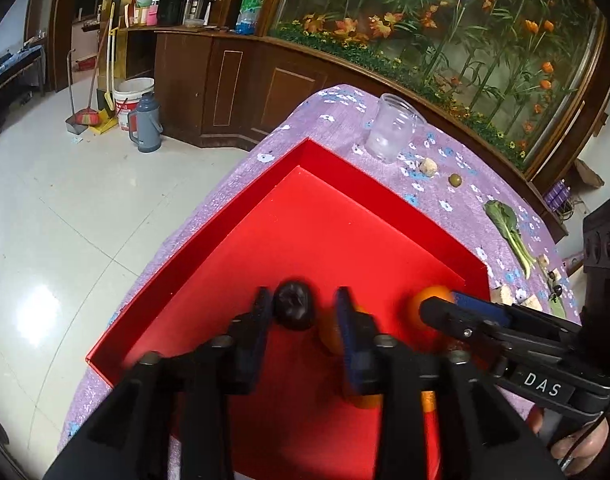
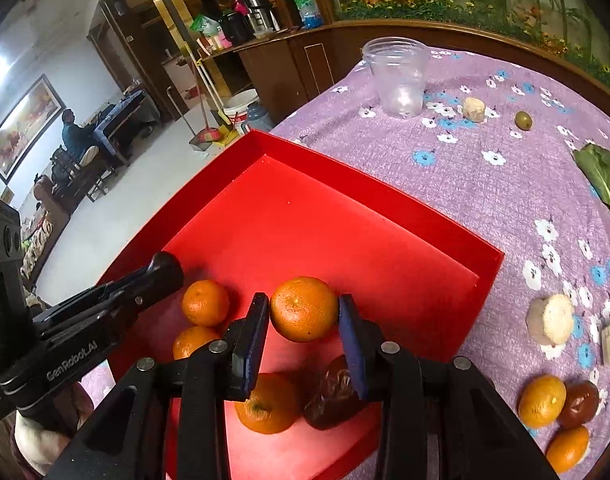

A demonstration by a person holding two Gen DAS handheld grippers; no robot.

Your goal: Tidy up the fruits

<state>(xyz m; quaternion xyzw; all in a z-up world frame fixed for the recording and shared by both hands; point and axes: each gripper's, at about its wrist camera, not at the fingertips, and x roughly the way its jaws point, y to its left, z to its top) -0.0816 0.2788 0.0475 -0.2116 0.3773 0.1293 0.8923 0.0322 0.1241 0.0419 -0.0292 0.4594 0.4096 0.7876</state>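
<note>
1. While the right gripper (image 2: 304, 310) holds a tangerine (image 2: 303, 309) between its two pads above the red tray (image 2: 425, 240), the left gripper (image 1: 303, 306) has a dark date (image 1: 294, 309) between its fingers; the gaps at the pads leave it unclear whether it is gripped.
2. Inside the tray lie two more tangerines (image 2: 205, 302) just beside the left gripper's tip, another tangerine (image 2: 267, 404) under the right gripper, and a brown date (image 2: 333, 394) touching it.
3. Outside the tray, near the right edge, two tangerines (image 2: 542, 401) and a reddish-brown fruit (image 2: 579, 404) sit together on the cloth, with a cut banana piece (image 2: 551, 320) above them.
4. Farther off stand a clear plastic cup (image 2: 397, 76), a small pale chunk (image 2: 473, 109), a green olive-like fruit (image 2: 523, 120) and a leafy green (image 2: 603, 176).
5. The surface is a purple flowered tablecloth (image 2: 465, 184).
6. Behind it run wooden cabinets (image 1: 241, 76), a glass case of artificial flowers (image 1: 445, 20), a white bucket (image 1: 132, 98) and a thermos (image 1: 147, 124) on the pale tiled floor.
</note>
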